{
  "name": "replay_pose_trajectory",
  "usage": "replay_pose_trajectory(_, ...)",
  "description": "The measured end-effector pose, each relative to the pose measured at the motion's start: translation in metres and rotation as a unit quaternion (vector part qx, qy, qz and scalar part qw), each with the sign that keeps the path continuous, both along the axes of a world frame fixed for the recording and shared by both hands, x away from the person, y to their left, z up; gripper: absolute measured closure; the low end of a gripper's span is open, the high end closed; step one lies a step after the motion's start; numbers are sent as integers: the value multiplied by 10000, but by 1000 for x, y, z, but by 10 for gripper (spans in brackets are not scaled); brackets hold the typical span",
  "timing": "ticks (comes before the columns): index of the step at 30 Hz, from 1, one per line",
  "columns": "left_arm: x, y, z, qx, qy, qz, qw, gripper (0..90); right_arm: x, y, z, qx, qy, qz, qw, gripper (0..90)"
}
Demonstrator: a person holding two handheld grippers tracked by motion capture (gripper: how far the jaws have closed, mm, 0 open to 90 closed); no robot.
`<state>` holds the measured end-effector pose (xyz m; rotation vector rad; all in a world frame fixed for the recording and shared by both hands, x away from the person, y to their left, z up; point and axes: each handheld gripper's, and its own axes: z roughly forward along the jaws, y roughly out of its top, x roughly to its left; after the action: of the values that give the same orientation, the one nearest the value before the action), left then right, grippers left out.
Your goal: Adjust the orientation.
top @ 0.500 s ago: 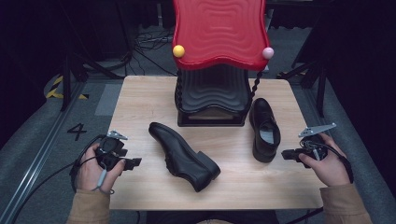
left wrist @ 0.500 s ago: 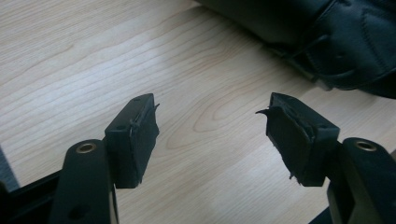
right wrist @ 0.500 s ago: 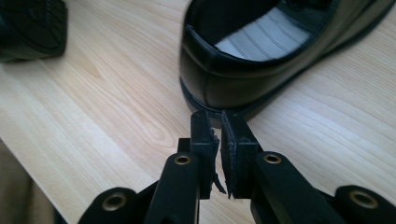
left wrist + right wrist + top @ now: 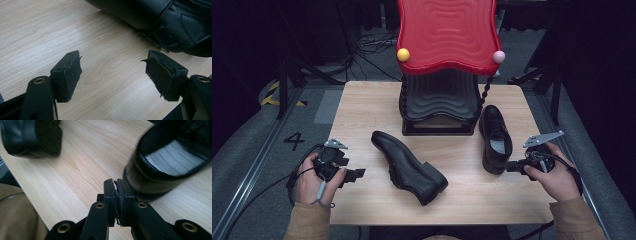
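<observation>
The black rack [image 4: 439, 102] under the red wavy panel [image 4: 446, 32] is standing at the far middle of the wooden table [image 4: 362, 107], and everything else is lying in relation to it.

Well to the left of the rack and nearer the person, the left hand [image 4: 312, 182] is holding the left gripper [image 4: 357, 173] at the table's left edge. In the left gripper view its jaws are standing wide apart over bare wood, gripping nothing, with the laced side of a shoe lying just beyond them.

In front of the rack, slightly left of its middle, the tipped shoe [image 4: 408, 165] is lying on its side, its toe pointing toward the rack's left corner and its heel reaching toward the person.

Just to the right of the rack, the upright shoe [image 4: 494, 140] is sitting on its sole, toe beside the rack and its open, grey-lined heel end facing the person.

Farther right of the rack and nearer the person, the right hand [image 4: 552, 175] is holding the right gripper [image 4: 508, 167] just beside that shoe's heel. In the right gripper view the jaws are pressed together on nothing, and whether their tips are touching the heel cannot be told.
</observation>
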<state>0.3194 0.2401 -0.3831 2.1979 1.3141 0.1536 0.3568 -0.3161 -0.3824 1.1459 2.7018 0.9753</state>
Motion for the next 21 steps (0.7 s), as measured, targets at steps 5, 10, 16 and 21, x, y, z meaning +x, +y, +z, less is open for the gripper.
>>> replay_pose_trajectory(5, 0, 1, 2, -91, 42, -57, 9999, 323, -1, 16, 5, 46, -16, 255, 9997, 900)
replay_pose_trajectory(10, 0, 1, 4, -78, 67, -90, 9999, 315, 0, 36, 11, 92, -25, 513, 9986, 900)
replay_pose_trajectory(16, -1, -1, 3, 7, 22, -98, 9999, 276, 2, 61, 16, 50, -73, 794, 9968, 900)
replay_pose_trajectory(21, -1, -3, 1, 127, -27, -162, 9998, 246, 3, 80, 19, 38, -81, 1009, 9949, 900)
